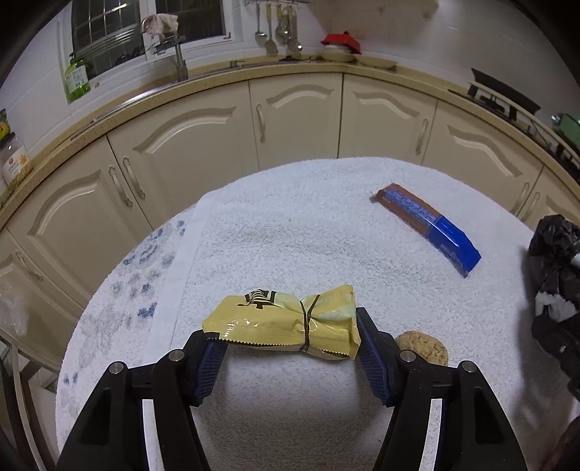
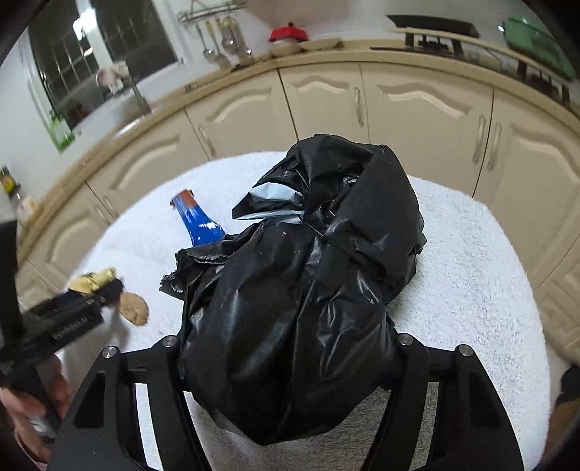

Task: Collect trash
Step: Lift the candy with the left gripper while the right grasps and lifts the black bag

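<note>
The left gripper (image 1: 286,344) is part closed, its blue pads (image 1: 212,366) pressing both ends of a crumpled yellow wrapper (image 1: 281,322) that is tied round with a dark band. The right gripper (image 2: 286,362) is likewise part closed, clamped on the bulging black trash bag (image 2: 308,282), which fills most of the right wrist view and hides its pads. Just beside the yellow wrapper lies a small brown cookie-like lump (image 1: 422,347) (what it is, I cannot say for sure) on the white towel (image 1: 290,235) covering the table. Further off on the towel rests a brown and blue wrapper (image 1: 427,228), near the bag's torn edge. Beyond the table runs a row of cream cabinets (image 1: 297,119) under a counter with a faucet (image 1: 177,54) and hanging utensils (image 1: 279,30).
</note>
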The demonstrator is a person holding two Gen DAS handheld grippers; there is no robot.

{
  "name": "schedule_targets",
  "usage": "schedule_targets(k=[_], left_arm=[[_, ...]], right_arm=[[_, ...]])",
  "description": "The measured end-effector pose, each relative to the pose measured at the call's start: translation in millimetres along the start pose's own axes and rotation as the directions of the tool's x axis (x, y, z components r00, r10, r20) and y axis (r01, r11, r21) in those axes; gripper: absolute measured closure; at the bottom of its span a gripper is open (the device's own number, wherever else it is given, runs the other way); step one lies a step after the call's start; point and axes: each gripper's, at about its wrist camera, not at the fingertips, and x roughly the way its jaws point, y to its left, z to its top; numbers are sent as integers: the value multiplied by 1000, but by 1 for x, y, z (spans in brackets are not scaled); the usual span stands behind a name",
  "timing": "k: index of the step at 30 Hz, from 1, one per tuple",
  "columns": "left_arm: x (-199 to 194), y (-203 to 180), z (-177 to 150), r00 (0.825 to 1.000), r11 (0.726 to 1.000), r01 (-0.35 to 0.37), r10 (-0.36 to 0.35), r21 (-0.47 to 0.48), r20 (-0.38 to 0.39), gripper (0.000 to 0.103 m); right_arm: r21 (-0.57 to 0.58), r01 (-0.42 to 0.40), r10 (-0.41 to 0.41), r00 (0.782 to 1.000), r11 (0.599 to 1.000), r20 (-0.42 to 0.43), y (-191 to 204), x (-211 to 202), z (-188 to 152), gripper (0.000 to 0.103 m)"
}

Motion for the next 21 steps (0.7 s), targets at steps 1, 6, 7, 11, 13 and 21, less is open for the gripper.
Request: schedule_targets(k=[1, 6, 7, 11, 13, 21], left_arm=[[-1, -2, -1, 1000, 1000, -7, 7, 5, 7, 42], [-2, -3, -2, 1000, 1000, 21, -21, 3, 5, 42], [-3, -3, -3, 1000, 1000, 20, -20, 3, 7, 42], [-6, -1, -2, 998, 997, 71, -71, -7, 0, 43], [-10, 0, -2, 998, 998, 65, -65, -7, 7, 43], [-36, -14, -10, 995, 996, 85, -86, 26, 58, 43]], right_arm=[[-1, 2, -2, 1000, 1000, 2, 1, -1, 0, 35], [-21, 14, -13, 999, 1000, 52, 9, -9, 1, 36], [-25, 17, -15, 998, 1000, 68, 10, -12, 1, 36], [-53, 21, -16, 995, 998, 98, 15, -14, 1, 36], [-67, 44, -35, 992, 997, 120, 17, -18, 0, 36], [-88, 65, -47, 981, 994, 189, 21, -36, -5, 36]])
